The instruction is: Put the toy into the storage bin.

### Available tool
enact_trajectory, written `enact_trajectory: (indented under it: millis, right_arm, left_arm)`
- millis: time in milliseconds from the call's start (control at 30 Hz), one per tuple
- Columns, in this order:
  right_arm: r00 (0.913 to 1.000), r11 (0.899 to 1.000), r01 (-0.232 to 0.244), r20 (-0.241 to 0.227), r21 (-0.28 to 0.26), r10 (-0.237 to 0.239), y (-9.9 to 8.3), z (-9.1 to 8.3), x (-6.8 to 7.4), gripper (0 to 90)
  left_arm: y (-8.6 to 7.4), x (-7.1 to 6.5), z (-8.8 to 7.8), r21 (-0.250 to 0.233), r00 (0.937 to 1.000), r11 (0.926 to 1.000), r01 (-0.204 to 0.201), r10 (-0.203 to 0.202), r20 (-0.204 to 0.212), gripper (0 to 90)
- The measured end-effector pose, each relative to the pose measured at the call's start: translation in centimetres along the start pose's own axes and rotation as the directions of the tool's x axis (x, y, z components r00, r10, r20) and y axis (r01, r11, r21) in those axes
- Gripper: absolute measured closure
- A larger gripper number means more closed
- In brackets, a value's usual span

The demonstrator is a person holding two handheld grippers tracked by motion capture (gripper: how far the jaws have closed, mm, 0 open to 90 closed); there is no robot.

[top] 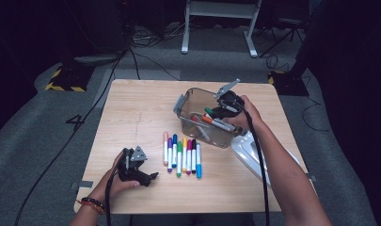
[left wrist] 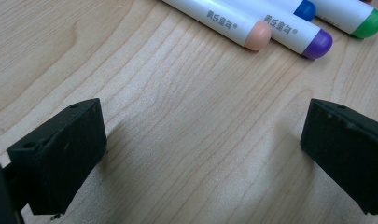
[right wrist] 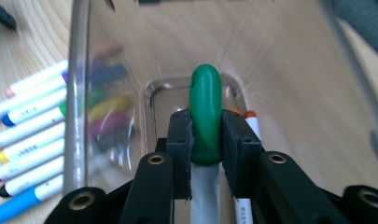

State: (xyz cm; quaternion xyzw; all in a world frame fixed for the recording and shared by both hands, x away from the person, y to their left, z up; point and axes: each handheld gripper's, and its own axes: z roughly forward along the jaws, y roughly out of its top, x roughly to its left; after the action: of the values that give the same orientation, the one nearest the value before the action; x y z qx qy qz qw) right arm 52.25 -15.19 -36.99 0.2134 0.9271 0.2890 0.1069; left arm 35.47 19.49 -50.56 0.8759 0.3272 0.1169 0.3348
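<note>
Black jaws of the right claw (right wrist: 206,135) press in on both sides of a green-capped marker (right wrist: 205,114), gripping it just below the rounded cap, with the grey-white barrel running back between the jaws. Ahead of and below this claw lies the floor of a clear plastic box (right wrist: 79,93), and an orange-tipped marker (right wrist: 250,122) rests inside it just to the claw's right. Through the box wall to the claw's left, the coloured caps of a row of markers (right wrist: 28,135) show blurred, their white barrels lying on the worktop (right wrist: 32,28) outside.

From the high view, the right claw (top: 215,113) sits over the box (top: 188,101), held by the right hand (top: 242,115), with the green-capped marker (top: 209,111) pointing out past its tip above a few markers already in the box. A white lid (top: 247,148) lies on the worktop (top: 131,108) near that forearm.

The left claw (top: 153,176) rests low on the worktop, well apart from the box, held by the left hand (top: 117,181). Its jaws stand wide apart with nothing between them but bare wood (left wrist: 196,140). Ahead of it lie the ends of the marker row: a peach cap (left wrist: 257,36), a purple cap (left wrist: 318,44), a blue one (left wrist: 305,8) and a green one (left wrist: 371,23), none touching the claw (left wrist: 203,149).
</note>
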Motion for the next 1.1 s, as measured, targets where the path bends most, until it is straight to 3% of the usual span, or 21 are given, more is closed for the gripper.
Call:
enact_trajectory:
  millis: [200, 467, 633, 767, 900, 1000, 1100]
  right_arm:
    - [0.9997, 0.997, 0.007, -0.026, 0.077, -0.005, -0.2, 1.7, 0.0, 74.8]
    - [0.9985, 0.987, 0.037, -0.046, 0.157, -0.03, 0.1, 2.4, 0.3, 74.1]
    - [0.9988, 0.98, 0.041, -0.034, 0.193, -0.035, 0.3, 2.7, 0.4, 64.5]
    - [0.9999, 0.991, 0.001, -0.011, 0.133, 0.001, 0.1, 2.2, 0.1, 55.3]
    - [0.9993, 0.999, -0.034, 0.017, 0.016, 0.034, -0.5, 0.8, -0.1, 45.7]
    - [0.9971, 0.995, -0.066, 0.033, -0.075, 0.069, -1.0, -0.8, 0.1, 39.1]
    - [0.9955, 0.983, -0.075, 0.044, -0.165, 0.084, -1.6, -2.7, 0.8, 33.6]
  left_arm:
    - [0.1, 0.1, 0.1, 0.0, 1.0, 1.0, 0.0, 0.0, 0.003, 0.5]
    - [0.1, 0.1, 0.1, 0.001, 1.0, 1.0, -0.002, 0.002, 0.003, 0.5]
    - [0.1, 0.1, 0.1, 0.001, 1.0, 1.0, -0.002, 0.002, 0.004, 0.5]
    - [0.1, 0.1, 0.1, 0.002, 1.0, 1.0, -0.002, 0.002, 0.004, 0.4]
    - [0.1, 0.1, 0.1, 0.001, 1.0, 1.0, -0.003, 0.003, 0.004, 0.4]
    - [0.1, 0.1, 0.1, 0.001, 1.0, 1.0, -0.003, 0.003, 0.004, 0.5]
    - [0.1, 0.1, 0.1, 0.001, 1.0, 1.0, -0.001, 0.001, 0.003, 0.5]
